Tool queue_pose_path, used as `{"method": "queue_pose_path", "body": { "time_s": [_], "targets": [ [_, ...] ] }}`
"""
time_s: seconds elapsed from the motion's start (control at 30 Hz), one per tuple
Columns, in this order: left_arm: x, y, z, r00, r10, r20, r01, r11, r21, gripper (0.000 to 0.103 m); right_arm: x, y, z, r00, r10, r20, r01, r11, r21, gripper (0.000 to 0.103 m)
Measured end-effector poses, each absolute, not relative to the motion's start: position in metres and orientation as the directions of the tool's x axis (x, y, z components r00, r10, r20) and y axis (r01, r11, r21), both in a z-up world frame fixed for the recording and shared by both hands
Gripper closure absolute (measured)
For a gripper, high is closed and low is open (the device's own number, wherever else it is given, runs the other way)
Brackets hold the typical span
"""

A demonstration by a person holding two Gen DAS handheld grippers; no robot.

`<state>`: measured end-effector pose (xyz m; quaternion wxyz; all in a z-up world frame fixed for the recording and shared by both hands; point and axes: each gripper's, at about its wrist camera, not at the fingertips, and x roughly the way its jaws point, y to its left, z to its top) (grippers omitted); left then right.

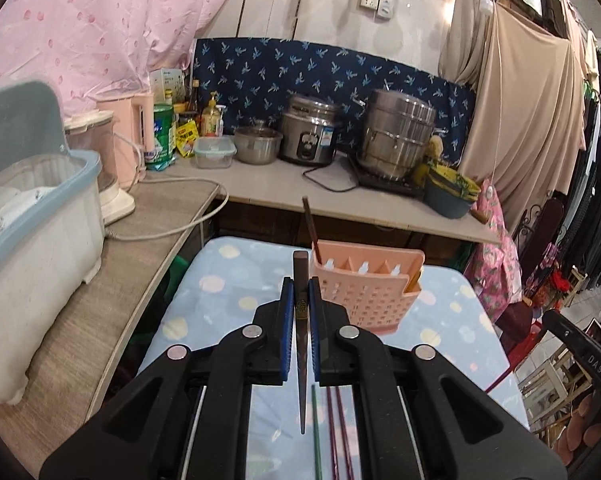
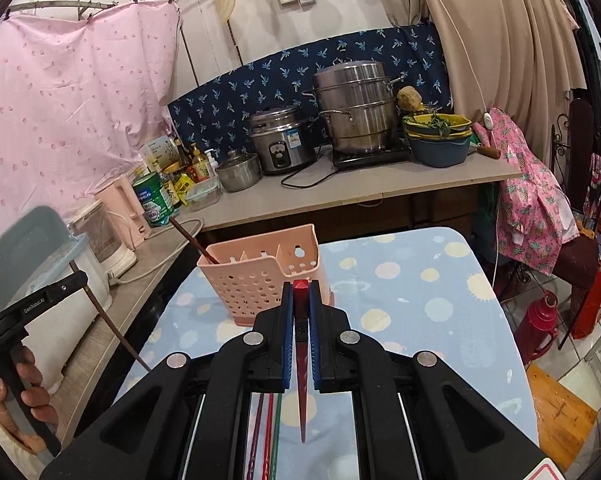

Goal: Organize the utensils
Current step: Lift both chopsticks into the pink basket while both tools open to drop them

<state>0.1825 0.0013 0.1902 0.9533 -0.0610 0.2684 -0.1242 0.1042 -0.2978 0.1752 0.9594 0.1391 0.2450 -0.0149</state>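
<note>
A pink perforated utensil holder stands on the blue dotted table; it also shows in the right wrist view. One dark chopstick leans in its left compartment. My left gripper is shut on a dark brown chopstick, just left of the holder. My right gripper is shut on a red chopstick, in front of the holder. The left gripper with its chopstick shows at the left of the right wrist view. Several loose chopsticks lie on the table under the grippers.
A counter behind the table carries a rice cooker, steel pots, bottles and a blue basin. A dish box and a pink kettle stand on the left counter. Clothes hang on the right.
</note>
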Motion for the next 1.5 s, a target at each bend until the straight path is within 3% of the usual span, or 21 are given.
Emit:
{"method": "queue_pose_path", "body": {
  "time_s": [0.5, 0.77, 1.5],
  "targets": [
    [0.243, -0.031, 0.274, 0.885, -0.315, -0.343, 0.251, 0.943, -0.219, 0.096, 0.174, -0.313, 0.258, 0.948, 0.061, -0.312, 0.045, 0.946, 0.320, 0.096],
    [0.280, -0.056, 0.287, 0.900, -0.307, -0.308, 0.253, 0.946, -0.204, 0.096, 0.227, -0.313, 0.277, 0.962, 0.079, -0.261, 0.015, 0.941, 0.339, 0.096],
    [0.332, -0.067, 0.211, 0.859, -0.283, -0.426, 0.225, 0.957, -0.183, 0.095, 0.297, -0.301, 0.195, 0.916, 0.100, -0.389, 0.039, 0.942, 0.333, 0.096]
  ]
}}
